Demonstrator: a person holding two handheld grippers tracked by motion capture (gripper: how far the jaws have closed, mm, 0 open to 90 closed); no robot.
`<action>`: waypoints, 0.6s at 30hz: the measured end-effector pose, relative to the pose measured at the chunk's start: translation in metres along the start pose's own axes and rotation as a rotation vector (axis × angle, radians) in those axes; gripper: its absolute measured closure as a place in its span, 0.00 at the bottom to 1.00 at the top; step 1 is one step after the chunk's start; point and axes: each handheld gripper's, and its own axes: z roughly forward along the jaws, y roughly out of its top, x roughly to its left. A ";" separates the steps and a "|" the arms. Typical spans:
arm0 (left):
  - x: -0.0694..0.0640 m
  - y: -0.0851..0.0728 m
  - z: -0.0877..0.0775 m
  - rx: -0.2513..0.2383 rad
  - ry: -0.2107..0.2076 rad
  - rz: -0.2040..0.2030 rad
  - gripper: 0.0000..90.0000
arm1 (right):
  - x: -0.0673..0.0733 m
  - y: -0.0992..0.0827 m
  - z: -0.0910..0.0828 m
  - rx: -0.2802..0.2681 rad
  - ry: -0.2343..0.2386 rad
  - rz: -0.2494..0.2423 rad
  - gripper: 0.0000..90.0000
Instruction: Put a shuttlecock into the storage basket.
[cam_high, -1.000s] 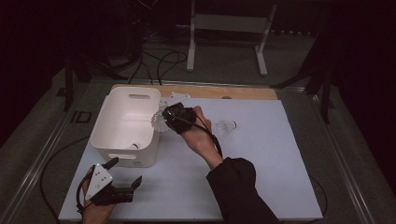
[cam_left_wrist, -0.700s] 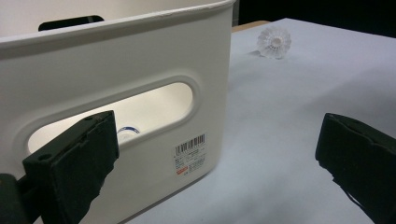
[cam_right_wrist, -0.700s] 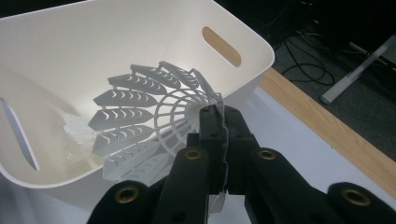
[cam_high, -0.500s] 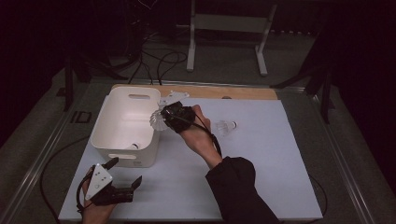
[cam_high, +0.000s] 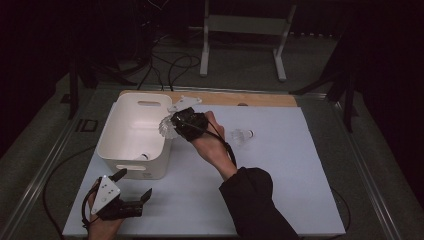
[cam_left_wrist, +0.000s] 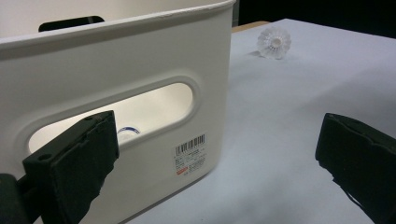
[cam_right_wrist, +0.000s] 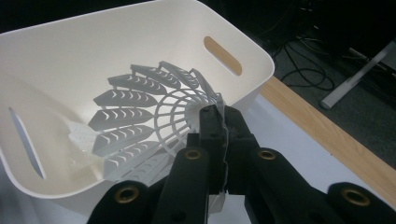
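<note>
**White shuttlecock held over the bin's rim**

White sheeting covers the tabletop, with a strip of bare wood along its far edge. On its left part stands a white plastic bin with slot handles in its end walls; a barcode label sits on the wall facing the left tool. Something small lies on the bin's floor, too small to tell what.

Near the front left corner, the left tool rests on the tabletop just before the bin, its jaws standing wide apart with nothing between them.

The right tool hangs at the bin's right rim, jaws clamped on the skirt edge of a white plastic shuttlecock, which sits over the rim with its feathered skirt fanned toward the bin's inside.

A second shuttlecock lies on the sheeting to the right of that hand, well apart from the bin.
</note>
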 end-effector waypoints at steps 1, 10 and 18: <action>0.000 0.000 0.000 0.000 0.001 0.000 0.00 | 0.000 0.000 0.000 0.000 0.001 0.000 0.99; 0.000 0.000 0.000 0.001 0.000 0.001 0.00 | 0.001 0.005 -0.001 -0.010 0.002 -0.005 0.99; 0.000 0.000 0.000 0.000 -0.001 0.001 0.00 | 0.001 0.010 -0.002 -0.018 -0.001 -0.005 0.99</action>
